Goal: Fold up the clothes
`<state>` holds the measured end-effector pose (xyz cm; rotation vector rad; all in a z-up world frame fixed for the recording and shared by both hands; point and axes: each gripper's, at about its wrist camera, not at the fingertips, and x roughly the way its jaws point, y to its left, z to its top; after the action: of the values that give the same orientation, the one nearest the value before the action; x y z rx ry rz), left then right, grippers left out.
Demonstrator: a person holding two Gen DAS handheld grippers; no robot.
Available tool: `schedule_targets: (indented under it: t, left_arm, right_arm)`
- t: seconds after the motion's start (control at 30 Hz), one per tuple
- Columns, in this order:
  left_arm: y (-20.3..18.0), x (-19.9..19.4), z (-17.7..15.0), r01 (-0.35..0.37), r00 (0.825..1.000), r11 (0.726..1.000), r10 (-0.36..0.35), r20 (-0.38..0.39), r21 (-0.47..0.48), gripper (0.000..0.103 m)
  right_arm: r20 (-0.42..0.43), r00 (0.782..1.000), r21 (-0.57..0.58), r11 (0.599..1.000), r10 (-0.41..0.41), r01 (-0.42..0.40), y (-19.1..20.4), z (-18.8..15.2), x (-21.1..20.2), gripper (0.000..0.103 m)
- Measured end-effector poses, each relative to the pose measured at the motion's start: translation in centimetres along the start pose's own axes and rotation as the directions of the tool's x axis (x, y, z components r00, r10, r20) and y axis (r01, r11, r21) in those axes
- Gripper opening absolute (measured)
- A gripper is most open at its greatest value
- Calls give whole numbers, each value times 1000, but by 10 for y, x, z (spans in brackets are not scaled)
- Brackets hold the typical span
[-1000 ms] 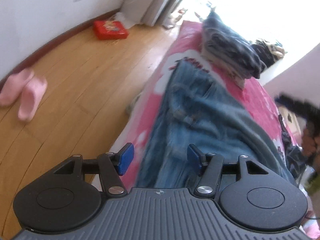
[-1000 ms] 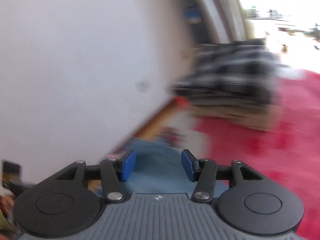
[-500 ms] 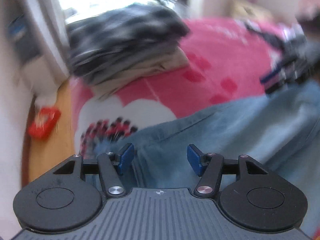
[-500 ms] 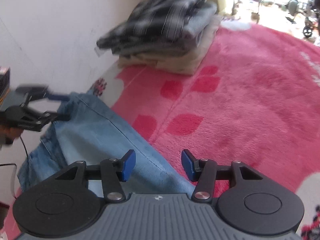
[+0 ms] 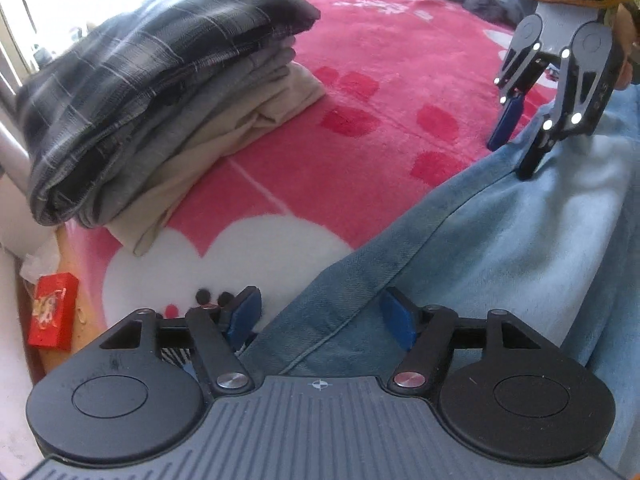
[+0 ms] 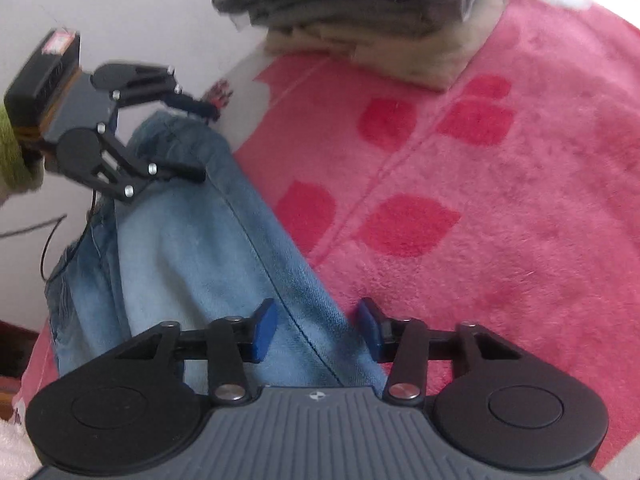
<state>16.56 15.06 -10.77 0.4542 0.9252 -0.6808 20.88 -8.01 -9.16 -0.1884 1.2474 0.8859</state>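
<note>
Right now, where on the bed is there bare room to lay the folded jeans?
Bare pink blanket lies between the jeans and the folded stack. Crowded: the jeans' edge, where the left gripper and right gripper straddle it.

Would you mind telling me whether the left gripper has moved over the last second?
Yes. The left gripper has swung from the bed's floor side toward the folded stack, and is now straddling the jeans edge.
</note>
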Motion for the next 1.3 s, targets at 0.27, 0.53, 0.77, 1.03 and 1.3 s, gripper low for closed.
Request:
schedule_targets:
  t: [0.27, 0.53, 0.77, 1.03, 1.3]
  left_arm:
    - [-11, -17, -13, -31, 993, 999, 32, 110, -16, 18]
    - [0, -42, -10, -174, 961, 982, 184, 207, -67, 13]
    - [-4, 0, -15, -286, 950, 957, 290, 113, -55, 31]
    - [17, -38, -24, -298, 938, 925, 330, 108, -235, 40]
    - [-22, -40, -2, -187, 957, 952, 232, 172, -243, 41]
  right_arm:
    - [100, 982, -192, 965, -160, 177, 43, 1, -27, 5]
    - [322, 899, -223, 899, -298, 378, 63, 33, -56, 4]
    - [254, 864, -168, 860, -434, 482, 33, 38, 35, 5]
    - [271, 881, 145, 921, -388, 361, -10, 37, 4, 42]
    - [407, 851, 415, 897, -332, 151, -73, -22, -130, 44]
